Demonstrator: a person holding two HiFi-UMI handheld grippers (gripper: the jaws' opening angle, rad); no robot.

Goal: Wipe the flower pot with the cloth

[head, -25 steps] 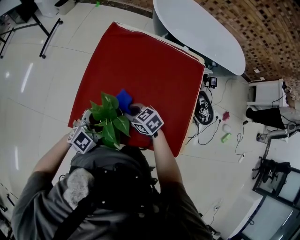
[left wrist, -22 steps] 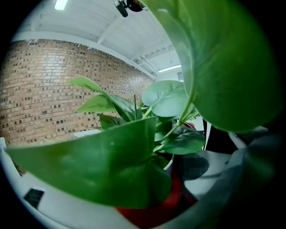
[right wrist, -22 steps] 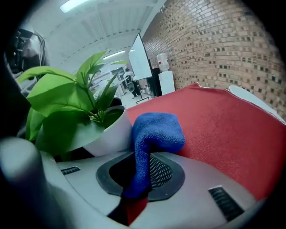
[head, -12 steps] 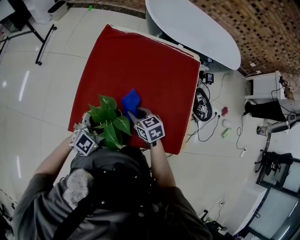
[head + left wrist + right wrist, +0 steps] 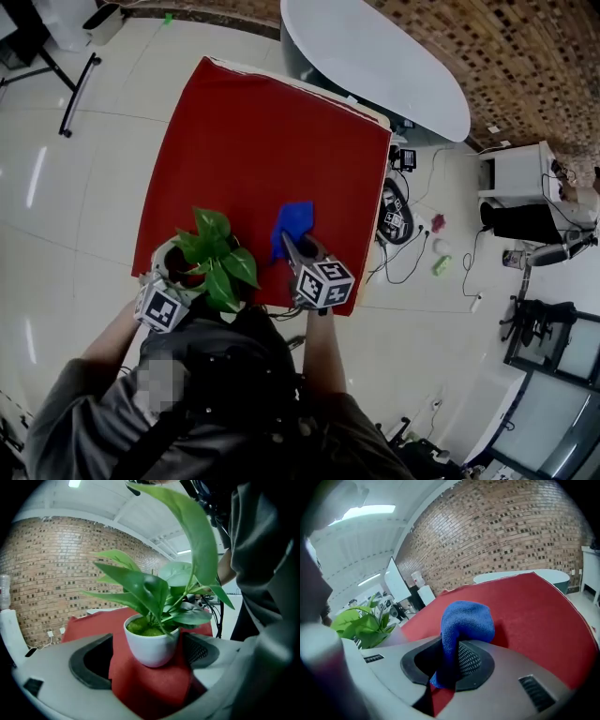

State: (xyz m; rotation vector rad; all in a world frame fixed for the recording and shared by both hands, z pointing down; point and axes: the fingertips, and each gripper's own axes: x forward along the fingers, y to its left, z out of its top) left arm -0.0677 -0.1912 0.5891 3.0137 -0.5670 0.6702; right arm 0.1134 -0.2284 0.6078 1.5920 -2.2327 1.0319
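Observation:
A white flower pot [image 5: 162, 254] with a leafy green plant [image 5: 218, 255] stands on the red table [image 5: 272, 131], near its front left corner. My left gripper [image 5: 147, 662] is open, one jaw on either side of the pot [image 5: 150, 646]. The right-hand pad lies close against the pot wall, and a gap of red shows on the left. Its marker cube [image 5: 157, 307] sits just off the table's front edge. My right gripper [image 5: 296, 247] is shut on a blue cloth [image 5: 293, 223], which bunches up above the jaws [image 5: 464, 620] to the right of the plant.
A white oval table [image 5: 375, 61] stands beyond the red table's far right corner. Cables and small devices [image 5: 401, 220] lie on the floor to the right, with a white cabinet [image 5: 516, 178] further out. The red table's front edge runs right under both grippers.
My right gripper has carried the blue cloth to the right, away from the plant's leaves, and drawn back toward the front edge. The left gripper has stayed at the pot.

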